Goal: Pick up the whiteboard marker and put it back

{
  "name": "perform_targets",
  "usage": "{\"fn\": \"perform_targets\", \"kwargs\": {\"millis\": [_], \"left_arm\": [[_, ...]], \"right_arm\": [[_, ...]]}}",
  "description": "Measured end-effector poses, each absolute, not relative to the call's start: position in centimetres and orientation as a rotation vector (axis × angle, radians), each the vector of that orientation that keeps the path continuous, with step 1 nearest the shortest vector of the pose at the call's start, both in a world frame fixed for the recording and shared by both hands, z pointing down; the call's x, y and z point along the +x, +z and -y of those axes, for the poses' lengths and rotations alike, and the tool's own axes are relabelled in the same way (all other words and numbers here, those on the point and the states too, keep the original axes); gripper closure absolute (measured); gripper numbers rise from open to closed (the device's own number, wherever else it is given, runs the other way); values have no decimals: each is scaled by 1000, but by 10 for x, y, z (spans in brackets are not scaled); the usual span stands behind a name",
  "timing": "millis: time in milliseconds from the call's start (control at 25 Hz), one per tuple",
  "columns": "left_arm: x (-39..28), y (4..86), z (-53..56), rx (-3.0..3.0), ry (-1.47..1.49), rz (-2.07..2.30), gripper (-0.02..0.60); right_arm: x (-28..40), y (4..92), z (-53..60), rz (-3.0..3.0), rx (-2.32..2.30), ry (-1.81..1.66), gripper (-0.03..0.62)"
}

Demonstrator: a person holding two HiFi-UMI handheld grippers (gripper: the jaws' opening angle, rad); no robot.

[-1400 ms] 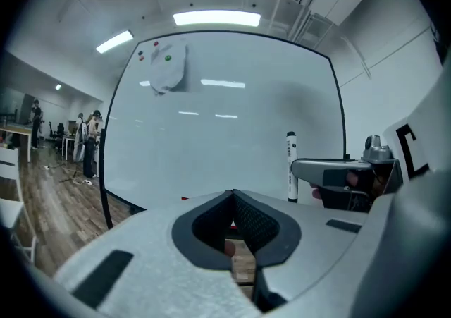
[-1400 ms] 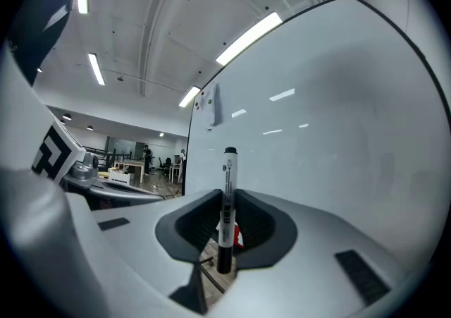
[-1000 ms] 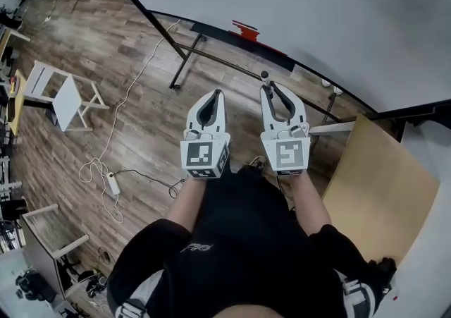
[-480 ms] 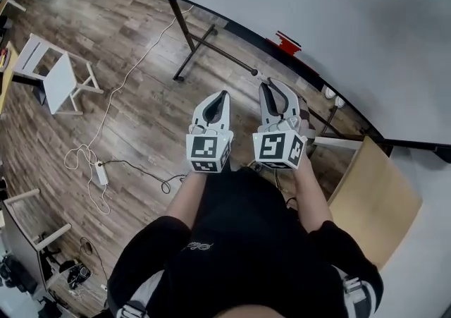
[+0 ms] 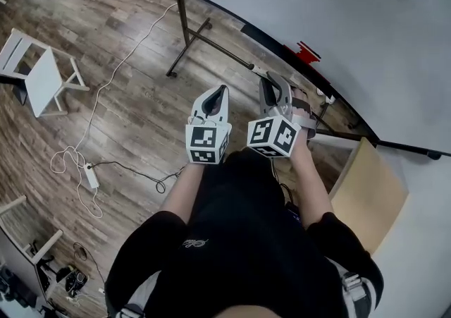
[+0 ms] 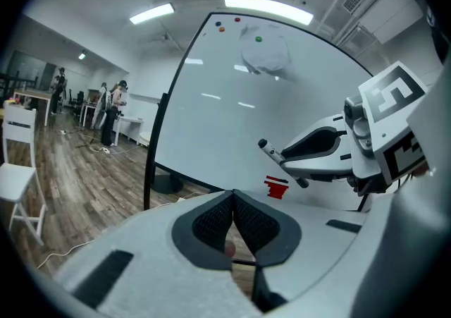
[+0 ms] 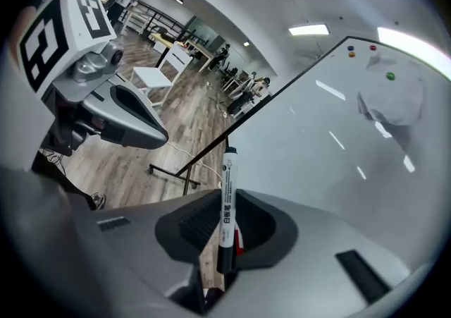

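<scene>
**A:** What fills most of the scene?

**B:** The whiteboard (image 5: 338, 20), standing on a dark frame over a wood-plank floor (image 5: 120, 49). A white chair (image 5: 44, 84) stands well apart at the left. A pale wooden panel (image 5: 370, 193) lies at the person's right.

**A:** And the claws?

**B:** The person holds both out in front, near the board's lower edge. The left claw (image 6: 232, 200) has its jaws together with nothing between them. The right claw (image 7: 229, 204) is clamped on the whiteboard marker (image 7: 227, 175), which stands across its pads and is dark at both ends.

**A:** Is there any writing?

**B:** Dark print runs along the marker's white barrel. It looks like Chinese characters, too small to read with certainty. The cubes on the claws carry black-and-white squares and no words.

**A:** Where do the views differ?

**B:** The head view barely shows the marker. The right gripper view shows it plainly, and the left gripper view shows it from the side, sticking out past both sides of the right claw. Only the gripper views reach the board's top, where there are small coloured magnets (image 6: 258, 39) and a grey smear. A red thing (image 5: 308, 52) sits at the board's lower edge, and what it is cannot be told.
</scene>
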State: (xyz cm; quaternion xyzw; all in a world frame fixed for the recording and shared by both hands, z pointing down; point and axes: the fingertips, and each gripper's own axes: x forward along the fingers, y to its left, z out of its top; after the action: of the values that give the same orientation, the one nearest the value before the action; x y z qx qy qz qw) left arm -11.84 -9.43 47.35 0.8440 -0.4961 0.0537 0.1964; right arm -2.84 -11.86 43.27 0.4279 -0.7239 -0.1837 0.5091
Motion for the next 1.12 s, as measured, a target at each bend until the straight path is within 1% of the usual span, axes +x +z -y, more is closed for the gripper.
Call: {"fn": "perform_targets", "kwargs": {"millis": [440, 800, 1120], "left_arm": [[-135, 519, 141, 2317, 185, 1367, 577], [-119, 546, 200, 2297, 295, 1329, 577], [-107, 581, 225, 2241, 376, 1269, 577]], "right_arm": [[-24, 473, 180, 1647, 971, -367, 542], [0, 520, 250, 1642, 917, -255, 542], [22, 586, 294, 1599, 868, -147, 542]]}}
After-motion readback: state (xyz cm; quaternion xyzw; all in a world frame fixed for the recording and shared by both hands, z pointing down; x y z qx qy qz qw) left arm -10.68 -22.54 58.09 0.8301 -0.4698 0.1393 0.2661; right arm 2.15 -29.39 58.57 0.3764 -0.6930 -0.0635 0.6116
